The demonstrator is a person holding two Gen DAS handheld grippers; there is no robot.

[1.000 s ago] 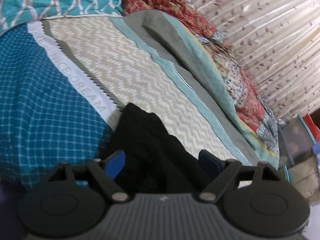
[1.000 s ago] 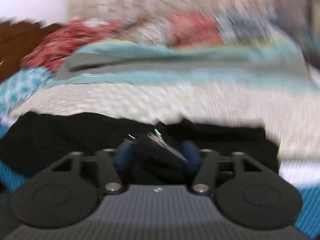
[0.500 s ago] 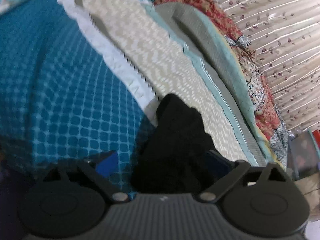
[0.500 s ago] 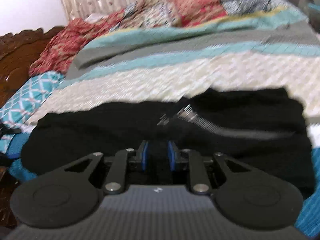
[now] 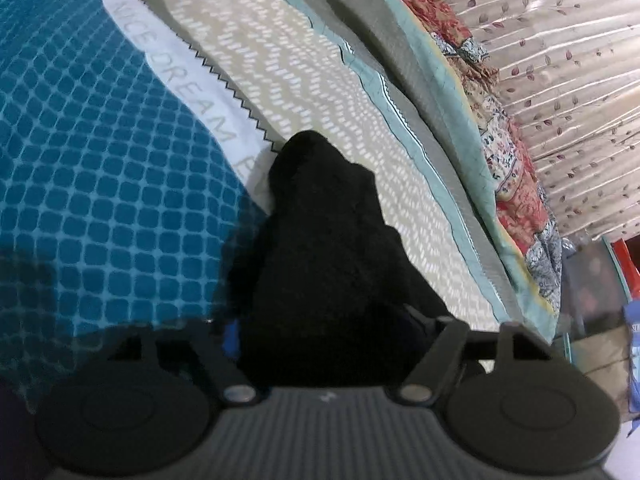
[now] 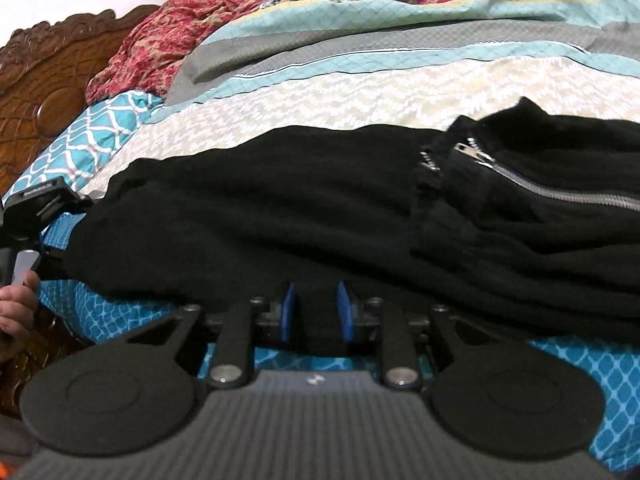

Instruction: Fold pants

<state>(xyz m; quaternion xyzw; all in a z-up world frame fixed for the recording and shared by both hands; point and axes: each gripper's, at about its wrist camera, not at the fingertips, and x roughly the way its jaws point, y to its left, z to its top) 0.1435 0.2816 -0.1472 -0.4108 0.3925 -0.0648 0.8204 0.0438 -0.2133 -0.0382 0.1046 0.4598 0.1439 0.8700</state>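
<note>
Pants: a black pair of pants [image 6: 280, 208] is laid across the bed [image 6: 360, 96], on the near part of the patterned cover; the zipper [image 6: 516, 178] end is seen at the right of the right wrist view, the leg end at the left.
Long axis: in the right view the pants run left to right, across the line of the tool; in the left view the same cloth [image 5: 320, 248] runs straight away from the tool, along its line.
Right tool [image 6: 316, 312]: its blue pads [image 6: 289, 312] are drawn close with only a narrow gap; black cloth is seen between them at the near edge; it is judged to be pinching that edge.
Left tool [image 5: 320, 340]: the fingers are set wide apart; a bunched end of the pants lies between them; whether the cloth is clamped cannot be told, as the pads are mostly hidden.
Nearer tool: each is at the cloth; the left at the leg end, the right at the near long edge.
Coming move: judged to be a fold made across the long axis, the leg end being carried toward the zipper end.
</note>
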